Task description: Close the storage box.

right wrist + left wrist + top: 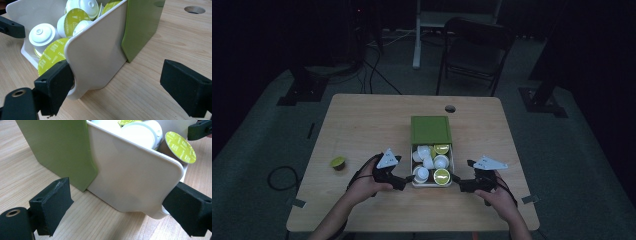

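Both forearms reach forward; the left black two-jaw gripper (408, 179) and right black two-jaw gripper (455, 180) apparently stand open, facing each other.

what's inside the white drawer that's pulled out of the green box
The white drawer holds coffee capsules, some with green foil lids, some white. Its rear part, inside the green box, is covered.

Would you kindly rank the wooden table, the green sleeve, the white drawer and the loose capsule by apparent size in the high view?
1. Wooden table
2. Green sleeve
3. White drawer, its exposed part looking close to the sleeve, so that order is unsure
4. Loose capsule
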`<state>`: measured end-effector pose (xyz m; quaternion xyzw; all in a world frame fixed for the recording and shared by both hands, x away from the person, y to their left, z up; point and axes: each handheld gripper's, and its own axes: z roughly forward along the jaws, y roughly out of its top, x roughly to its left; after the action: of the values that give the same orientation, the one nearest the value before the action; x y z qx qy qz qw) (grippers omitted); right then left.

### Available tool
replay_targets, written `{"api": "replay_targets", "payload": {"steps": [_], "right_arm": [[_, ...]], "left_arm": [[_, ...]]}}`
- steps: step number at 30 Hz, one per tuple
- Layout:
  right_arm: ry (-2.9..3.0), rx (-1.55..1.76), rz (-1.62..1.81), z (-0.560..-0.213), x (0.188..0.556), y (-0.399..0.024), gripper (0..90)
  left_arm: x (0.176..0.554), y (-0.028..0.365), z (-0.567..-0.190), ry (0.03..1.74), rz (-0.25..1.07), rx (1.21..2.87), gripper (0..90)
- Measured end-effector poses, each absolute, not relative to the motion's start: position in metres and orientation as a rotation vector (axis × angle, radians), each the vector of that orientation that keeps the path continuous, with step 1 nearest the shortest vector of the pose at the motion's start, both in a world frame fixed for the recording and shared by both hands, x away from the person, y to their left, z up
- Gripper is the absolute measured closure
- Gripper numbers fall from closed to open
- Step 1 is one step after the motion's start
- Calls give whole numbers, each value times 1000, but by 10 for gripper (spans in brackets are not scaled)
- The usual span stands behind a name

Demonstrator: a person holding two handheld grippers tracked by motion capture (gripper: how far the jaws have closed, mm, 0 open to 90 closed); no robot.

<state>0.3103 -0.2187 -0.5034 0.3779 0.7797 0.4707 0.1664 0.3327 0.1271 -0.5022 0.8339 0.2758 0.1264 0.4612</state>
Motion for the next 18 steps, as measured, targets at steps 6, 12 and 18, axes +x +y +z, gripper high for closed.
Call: {"api": "replay_targets", "payload": {"steps": [6,12,18], "right_arm": [[2215,1084,1332,-503,313,-219,112],[2218,1090,1330,-502,316,-218,113],[2215,1097,1337,-502,320,-218,112]], "left_arm": [[337,127,-503,692,308,2043,100],[340,128,-502,694,306,2046,100],[343,128,-502,699,300,2037,100]]}}
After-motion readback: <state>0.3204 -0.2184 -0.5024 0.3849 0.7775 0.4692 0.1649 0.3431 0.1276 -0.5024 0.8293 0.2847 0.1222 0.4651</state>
